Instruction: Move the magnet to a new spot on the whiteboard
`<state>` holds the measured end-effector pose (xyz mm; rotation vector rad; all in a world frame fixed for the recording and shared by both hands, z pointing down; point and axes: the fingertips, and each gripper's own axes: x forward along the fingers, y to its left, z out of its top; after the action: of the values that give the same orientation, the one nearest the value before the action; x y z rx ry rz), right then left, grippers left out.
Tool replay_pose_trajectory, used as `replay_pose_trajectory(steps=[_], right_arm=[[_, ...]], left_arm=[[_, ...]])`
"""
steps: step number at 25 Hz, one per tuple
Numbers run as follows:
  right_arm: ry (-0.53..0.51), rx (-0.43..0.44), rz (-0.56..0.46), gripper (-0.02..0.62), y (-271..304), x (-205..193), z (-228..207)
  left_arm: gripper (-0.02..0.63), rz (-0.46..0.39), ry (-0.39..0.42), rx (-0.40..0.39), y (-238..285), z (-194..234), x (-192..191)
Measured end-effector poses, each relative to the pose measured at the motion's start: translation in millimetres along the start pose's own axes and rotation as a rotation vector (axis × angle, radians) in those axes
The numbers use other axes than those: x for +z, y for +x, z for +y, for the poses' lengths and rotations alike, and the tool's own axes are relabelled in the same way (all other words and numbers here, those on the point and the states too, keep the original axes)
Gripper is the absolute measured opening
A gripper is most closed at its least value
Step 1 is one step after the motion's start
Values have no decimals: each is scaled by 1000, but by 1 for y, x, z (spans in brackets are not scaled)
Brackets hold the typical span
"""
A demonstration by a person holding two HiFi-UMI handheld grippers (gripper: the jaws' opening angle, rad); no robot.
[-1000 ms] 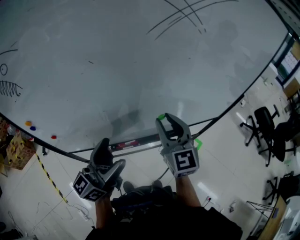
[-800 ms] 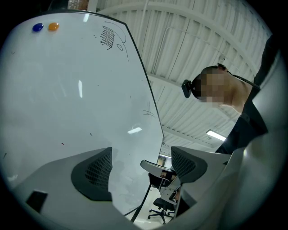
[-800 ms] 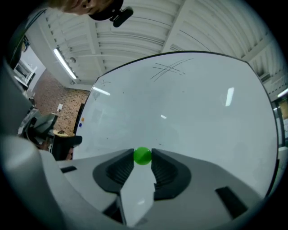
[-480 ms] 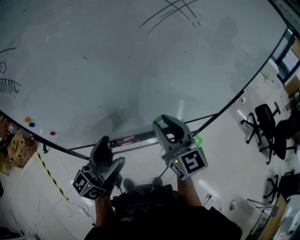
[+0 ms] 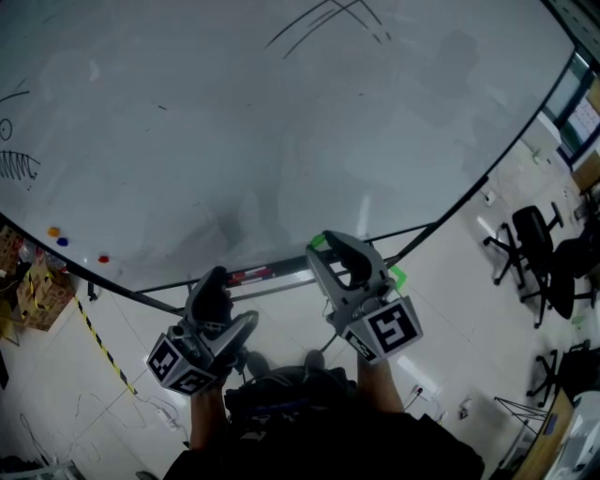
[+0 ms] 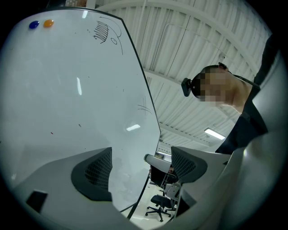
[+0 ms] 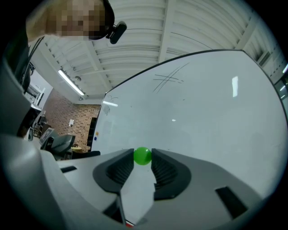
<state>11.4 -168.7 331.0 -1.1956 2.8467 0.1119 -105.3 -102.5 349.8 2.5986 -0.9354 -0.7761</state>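
A small green round magnet sits pinched between the tips of my right gripper, just off the whiteboard. In the head view the same green magnet shows at the tip of the right gripper, near the bottom edge of the whiteboard. My left gripper hangs lower left, below the board's edge, open and empty. In the left gripper view the left gripper holds nothing and the whiteboard lies to its left.
Orange, blue and red magnets stick near the board's lower left edge. Pen scribbles mark the board at left and top. A pen tray runs under the board. Office chairs stand at right.
The right gripper has drawn slightly back and down with the green magnet still in it. The left gripper shifted a little to the right. The view tilted upward slightly.
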Motion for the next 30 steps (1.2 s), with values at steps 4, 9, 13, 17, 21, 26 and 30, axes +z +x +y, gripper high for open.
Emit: replay_pose_trajectory(steps=[4, 9, 13, 17, 21, 26, 30], right_arm=[[-3, 5, -7, 150, -6, 2, -1], [-3, 2, -5, 150, -15, 0, -6], [4, -4, 0, 150, -19, -3, -10], [8, 0, 4, 150, -20, -5, -11], [9, 5, 4, 151, -18, -5, -9], [4, 11, 9, 152, -13, -7, -6], [-20, -6, 21, 150, -6, -9, -6]], left_arm=[[407, 12, -8, -8, 5, -6, -6], [407, 8, -31, -18, 8, -11, -12], [407, 8, -35, -3, 8, -10, -15], [407, 15, 39, 17, 12, -12, -13], [407, 33, 63, 15, 12, -16, -14], [407, 6, 47, 15, 7, -13, -9], [407, -11, 45, 15, 3, -10, -5]])
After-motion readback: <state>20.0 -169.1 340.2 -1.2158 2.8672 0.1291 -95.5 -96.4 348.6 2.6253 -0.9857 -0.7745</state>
